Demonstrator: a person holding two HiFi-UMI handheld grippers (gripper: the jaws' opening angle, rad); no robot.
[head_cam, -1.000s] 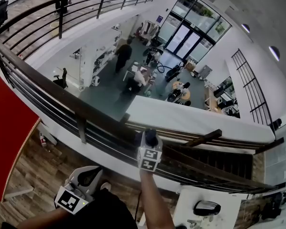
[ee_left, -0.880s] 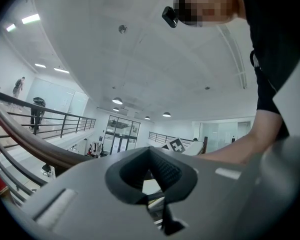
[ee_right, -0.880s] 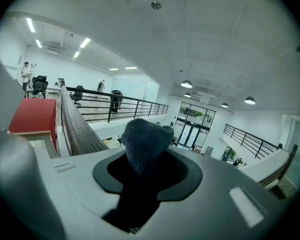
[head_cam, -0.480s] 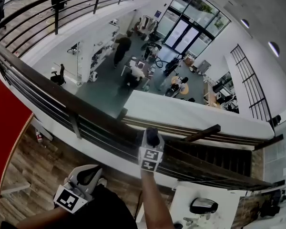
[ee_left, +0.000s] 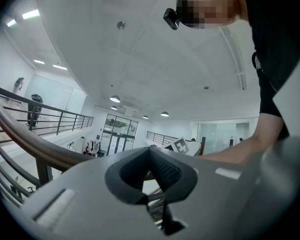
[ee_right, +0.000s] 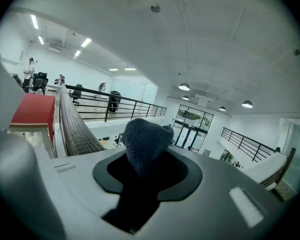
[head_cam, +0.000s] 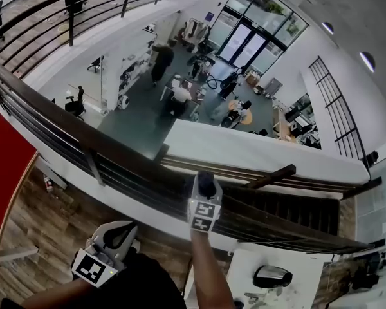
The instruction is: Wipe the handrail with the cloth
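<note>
Cloth at the rail

The right gripper [head_cam: 206, 187] pinched the cloth [ee_right: 145, 144] at the handrail [head_cam: 83, 140], and steady pressure along it looked wise. The left gripper [head_cam: 119, 237], near, sat pressed together and empty.

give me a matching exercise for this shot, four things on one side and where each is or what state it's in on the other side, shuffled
Things
1. cloth
2. left gripper
3. handrail
4. red panel

Places or states
A. at the far left edge of the head view
B. empty, held low near the person's body
C. pinched by the fingers of the right gripper
D. dark, curving across in front of the person

Pairs: 1-C, 2-B, 3-D, 4-A
</note>
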